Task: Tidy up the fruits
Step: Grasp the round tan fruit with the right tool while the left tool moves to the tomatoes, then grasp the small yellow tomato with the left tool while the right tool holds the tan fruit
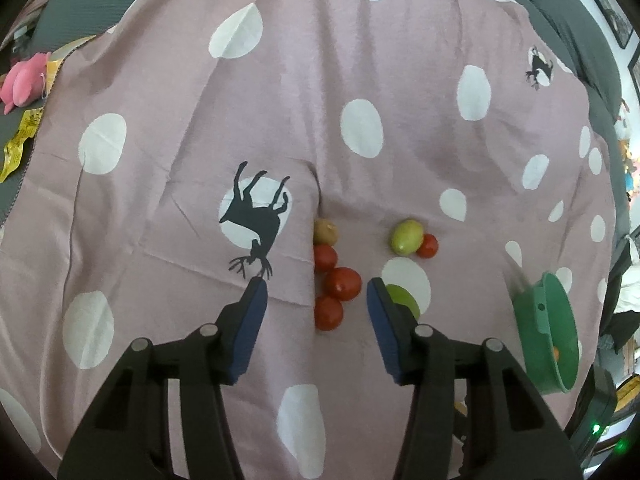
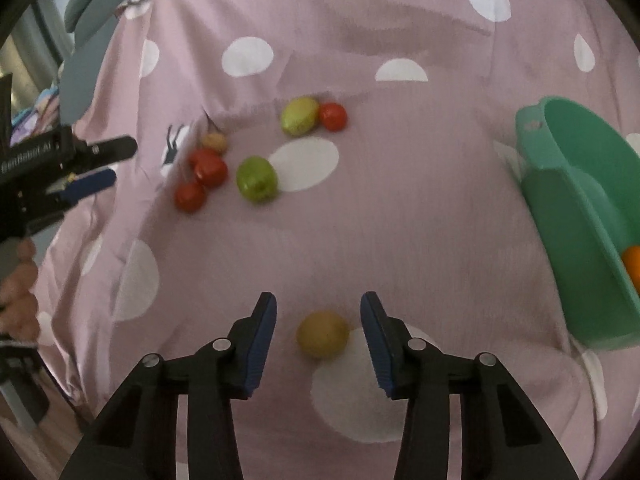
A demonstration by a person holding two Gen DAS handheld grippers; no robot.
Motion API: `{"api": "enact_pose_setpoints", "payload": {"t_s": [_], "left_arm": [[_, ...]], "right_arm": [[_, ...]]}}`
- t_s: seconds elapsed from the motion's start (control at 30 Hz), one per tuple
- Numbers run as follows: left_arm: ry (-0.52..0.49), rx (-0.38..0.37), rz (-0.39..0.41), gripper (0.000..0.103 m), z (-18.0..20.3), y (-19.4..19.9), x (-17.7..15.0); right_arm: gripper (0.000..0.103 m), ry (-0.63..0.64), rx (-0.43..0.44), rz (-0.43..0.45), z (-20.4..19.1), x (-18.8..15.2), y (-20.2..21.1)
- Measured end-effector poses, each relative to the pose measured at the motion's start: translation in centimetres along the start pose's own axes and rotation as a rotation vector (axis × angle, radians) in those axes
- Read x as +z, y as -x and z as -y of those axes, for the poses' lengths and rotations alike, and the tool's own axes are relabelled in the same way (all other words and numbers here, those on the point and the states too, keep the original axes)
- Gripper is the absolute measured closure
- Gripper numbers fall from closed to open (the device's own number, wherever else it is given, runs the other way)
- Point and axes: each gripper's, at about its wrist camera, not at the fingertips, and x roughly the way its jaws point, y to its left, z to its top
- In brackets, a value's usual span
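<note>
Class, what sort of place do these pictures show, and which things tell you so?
Probably a bedroom at home: a pink spotted bedsheet over a soft surface, a pink soft toy, and framed pictures on the wall.

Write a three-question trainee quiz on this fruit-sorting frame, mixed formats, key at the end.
1. True or false: the right gripper is clamped on the round yellow-brown fruit.
2. Multiple choice: the orange fruit lies (A) on the pink cloth with white dots, (B) inside the green plastic bowl, (C) between the left gripper's fingers.
3. Fill in: the fruits nearest in front of the left gripper's open fingertips are small, round and ____.

Key
1. False: the fruit sits between the pads with a gap on each side.
2. B.
3. Red.
</note>
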Motion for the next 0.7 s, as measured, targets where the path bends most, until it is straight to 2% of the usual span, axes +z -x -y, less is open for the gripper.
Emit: {"api": "enact_pose_setpoints", "payload": {"t_s": [0.13, 0.2, 0.3, 0.47, 0.57, 0.7], "left_arm": [[-0.011, 0.013, -0.004, 0.057, 0.1, -0.4, 0.5], [-0.016, 0.023, -0.005, 0.058, 0.1, -0.6, 0.9], [-0.027, 0.035, -0.002, 0.06, 0.3, -0.8, 1.6], [-0.03, 0.028, -0.015, 0.06, 0.8, -2.1, 3.6], [-0.054, 0.071, -0.021, 0.063, 1.6, -3.6, 5.1], [-0.077, 0.094, -0.047, 0.071, 2.8, -5.8, 6.1]], "right_arm": [[0.07, 0.008, -0.021, -0.007, 0.2, -0.5, -0.4], [0.075, 0.012, -0.003, -0.005, 0.2, -0.6, -0.3], [0.075, 0.01, 0.008, -0.002, 0.0, 0.0, -0.5], [0.074, 0.011, 0.058, 0.065, -0.8, 4.6, 1.0], [0.074, 0.023, 0.001, 0.125, -0.9, 8.1, 1.9], [0.074, 0.015, -0.051, 0.192, -0.3, 10.0, 2.3]]}}
